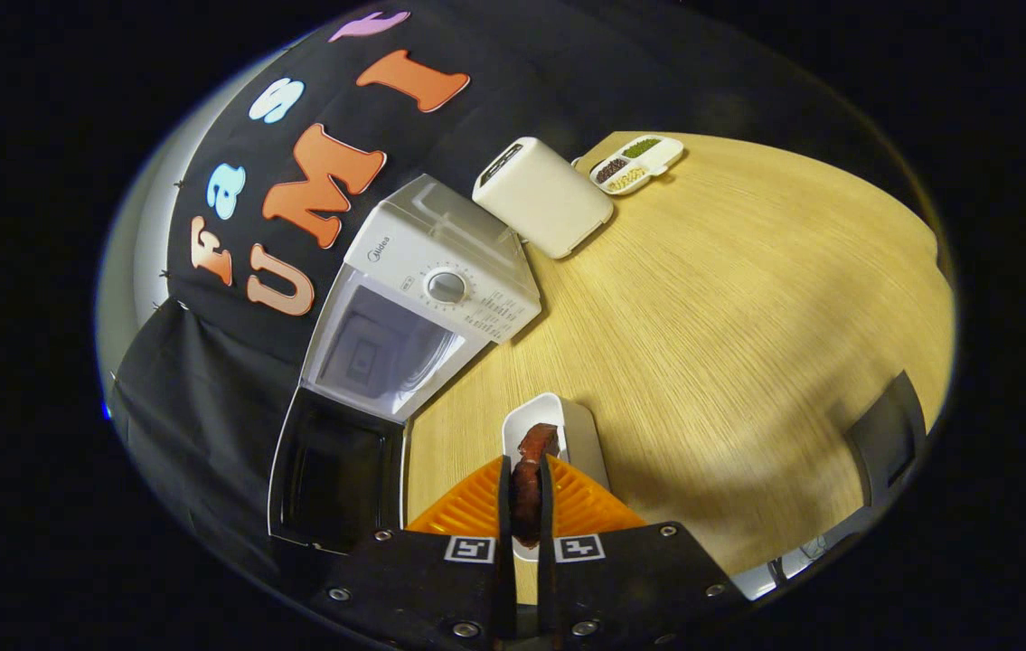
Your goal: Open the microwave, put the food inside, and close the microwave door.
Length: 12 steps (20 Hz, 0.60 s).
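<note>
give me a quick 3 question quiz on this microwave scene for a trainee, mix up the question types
1. True or false: the microwave door hangs open.
2. What is the claw doing? A) open above the toaster B) shut on the piece of meat over the white dish C) turning the microwave dial
3. Fill in: beyond the white toaster on the wooden table lies a divided tray with ___ compartments of food.

Key:
1. True; the cavity shows.
2. B; both orange fingers press on the meat.
3. Three.
</note>
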Each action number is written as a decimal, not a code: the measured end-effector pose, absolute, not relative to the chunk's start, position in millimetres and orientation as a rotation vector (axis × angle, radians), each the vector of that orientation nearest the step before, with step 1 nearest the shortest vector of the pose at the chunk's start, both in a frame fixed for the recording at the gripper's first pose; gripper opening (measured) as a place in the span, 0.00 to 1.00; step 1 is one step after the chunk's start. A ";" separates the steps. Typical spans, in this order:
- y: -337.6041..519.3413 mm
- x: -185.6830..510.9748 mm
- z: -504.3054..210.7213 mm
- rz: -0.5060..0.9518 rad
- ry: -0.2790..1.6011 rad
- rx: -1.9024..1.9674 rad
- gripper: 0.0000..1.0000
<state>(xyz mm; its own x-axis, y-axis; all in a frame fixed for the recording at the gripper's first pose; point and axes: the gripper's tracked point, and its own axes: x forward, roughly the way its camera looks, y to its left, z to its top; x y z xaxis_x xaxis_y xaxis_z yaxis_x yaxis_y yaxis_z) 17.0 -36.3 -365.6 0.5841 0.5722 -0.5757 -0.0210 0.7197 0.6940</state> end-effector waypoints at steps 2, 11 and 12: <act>-31.3 18.4 -348.8 0.368 0.856 0.698 0.09; 69.1 13.1 -288.2 0.363 0.681 0.870 0.09; 84.0 15.0 -285.9 0.353 0.663 0.895 0.09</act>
<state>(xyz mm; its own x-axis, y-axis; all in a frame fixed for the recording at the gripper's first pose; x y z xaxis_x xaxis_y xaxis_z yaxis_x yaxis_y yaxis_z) 15.0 84.0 -285.9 0.7483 0.5426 -0.3815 -0.0138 0.5878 0.8089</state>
